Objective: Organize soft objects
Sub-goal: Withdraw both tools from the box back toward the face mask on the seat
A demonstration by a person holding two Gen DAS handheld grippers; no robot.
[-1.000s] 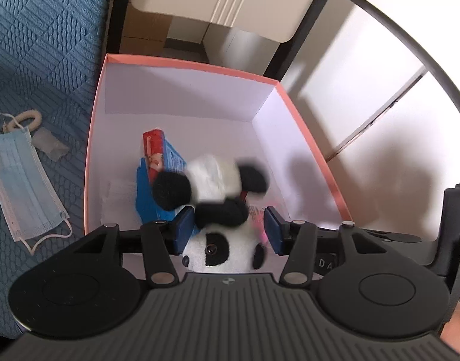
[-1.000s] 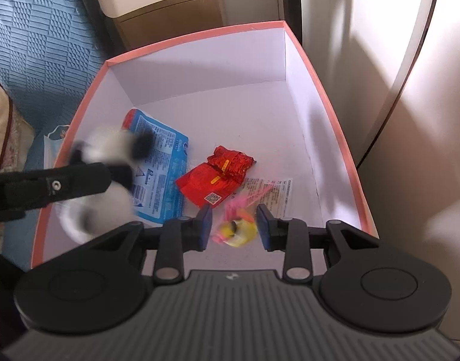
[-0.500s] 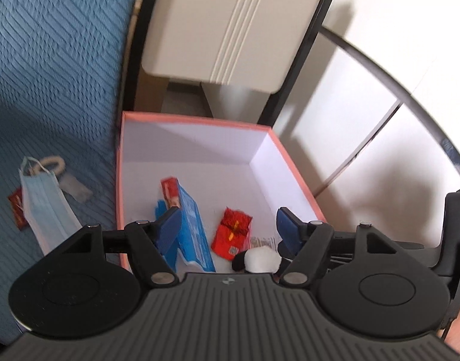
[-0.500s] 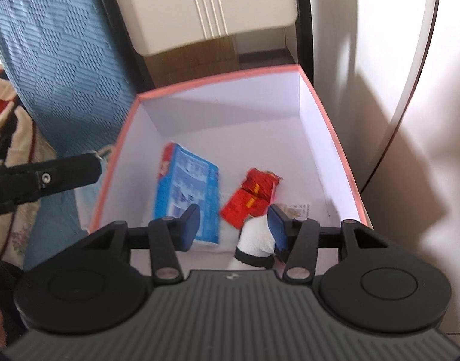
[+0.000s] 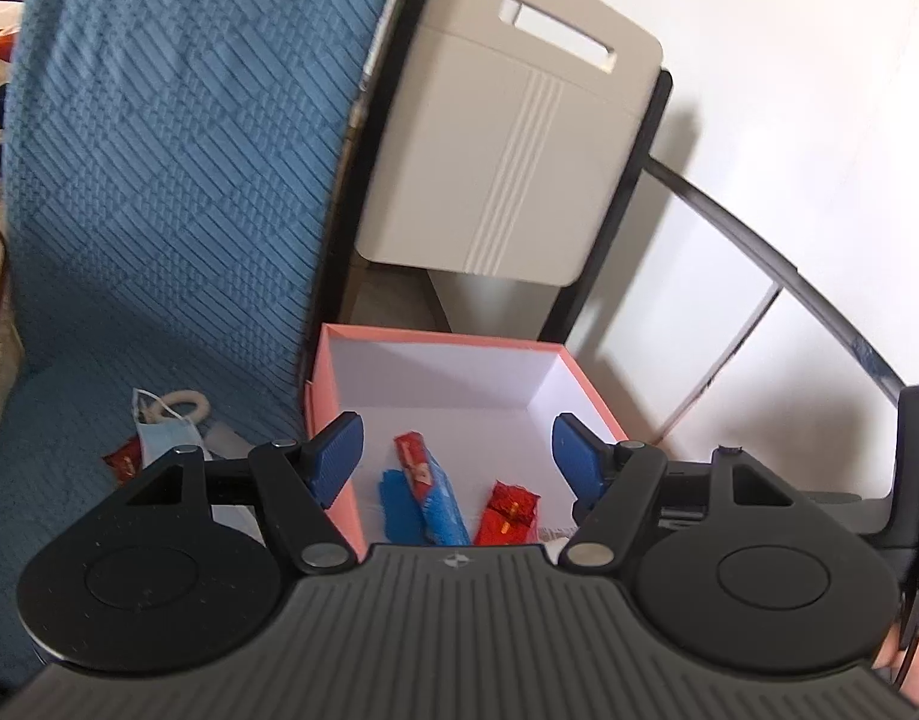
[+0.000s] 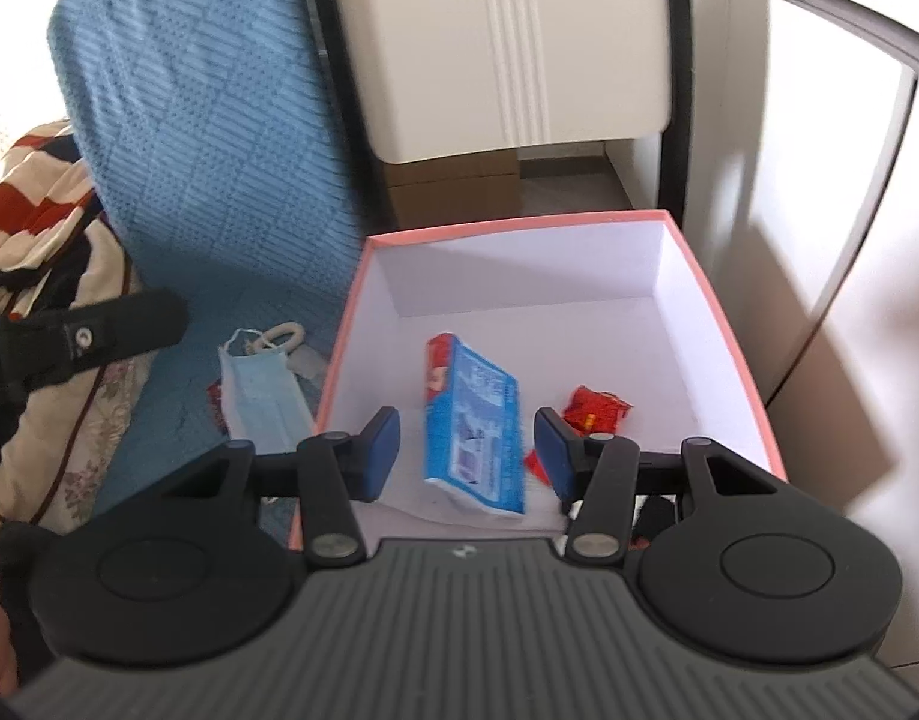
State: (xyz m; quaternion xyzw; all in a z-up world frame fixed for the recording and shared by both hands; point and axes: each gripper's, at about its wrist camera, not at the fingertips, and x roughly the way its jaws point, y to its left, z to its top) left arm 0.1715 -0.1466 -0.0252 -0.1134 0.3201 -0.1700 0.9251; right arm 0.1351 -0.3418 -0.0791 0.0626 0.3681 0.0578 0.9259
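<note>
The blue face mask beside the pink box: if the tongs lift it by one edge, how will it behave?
The blue face mask lies flat and thin on the blue cover, so it will probably hang limp and fold. It looks very light, so it may swing. Its ear loops trail loose and could snag the white ring beside them.

Blue quilted sofa cover point(image 5: 159, 192) on the left; beige ribbed panel point(image 5: 501, 150) in a black frame behind; white wall point(image 5: 789, 90) at right, sunlit, crossed by shadows.
</note>
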